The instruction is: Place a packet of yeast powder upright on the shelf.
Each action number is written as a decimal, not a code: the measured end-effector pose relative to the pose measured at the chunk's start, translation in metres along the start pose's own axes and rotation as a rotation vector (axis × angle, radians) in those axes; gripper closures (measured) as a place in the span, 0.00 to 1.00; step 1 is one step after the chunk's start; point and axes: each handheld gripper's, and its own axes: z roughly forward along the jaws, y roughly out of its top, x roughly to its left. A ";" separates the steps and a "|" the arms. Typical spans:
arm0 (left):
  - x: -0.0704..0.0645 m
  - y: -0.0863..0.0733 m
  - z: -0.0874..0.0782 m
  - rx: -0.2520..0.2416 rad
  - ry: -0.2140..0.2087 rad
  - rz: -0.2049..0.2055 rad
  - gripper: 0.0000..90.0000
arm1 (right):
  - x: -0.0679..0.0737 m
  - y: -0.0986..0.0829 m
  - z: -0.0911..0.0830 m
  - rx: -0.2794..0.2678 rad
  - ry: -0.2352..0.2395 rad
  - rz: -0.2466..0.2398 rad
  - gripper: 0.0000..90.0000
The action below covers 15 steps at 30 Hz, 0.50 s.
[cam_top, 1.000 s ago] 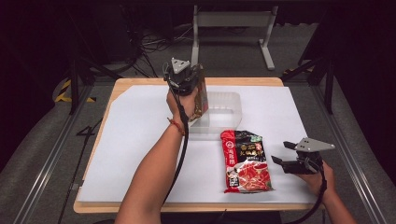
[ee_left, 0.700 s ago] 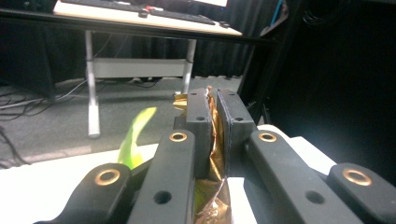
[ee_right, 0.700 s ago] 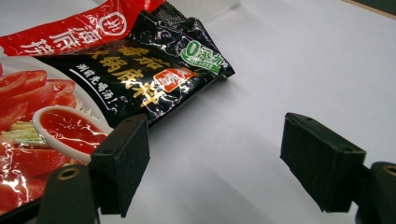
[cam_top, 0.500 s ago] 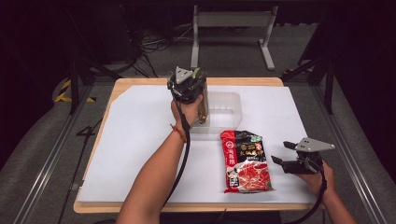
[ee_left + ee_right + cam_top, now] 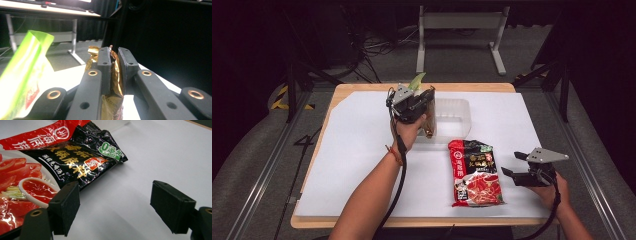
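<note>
Gold foil packet (image 5: 112, 82) sits clamped in the left gripper (image 5: 114, 53), a green packet (image 5: 23, 72) just beside. Right gripper (image 5: 120, 205) gapes near the red pouch (image 5: 476, 172); clear tub (image 5: 452, 117) lies far on the surface (image 5: 352, 150).

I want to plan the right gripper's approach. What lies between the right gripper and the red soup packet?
Nothing: in the high view, bare white sheet separates the open right gripper from the red soup packet. The right gripper view shows the same.

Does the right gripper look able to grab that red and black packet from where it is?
Probably yes. The right gripper is open and sits just beside the packet on the white sheet, with bare sheet between them. The left gripper is busy farther off, shut on a gold pouch.
</note>
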 end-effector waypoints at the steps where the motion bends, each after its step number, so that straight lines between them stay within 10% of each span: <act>1: -0.001 -0.001 0.000 -0.003 -0.013 -0.003 0.90 | 0.000 0.000 0.000 0.001 0.001 0.000 0.27; 15: -0.003 -0.009 -0.010 -0.037 -0.031 0.028 0.90 | 0.001 0.000 0.001 0.006 -0.001 -0.004 0.27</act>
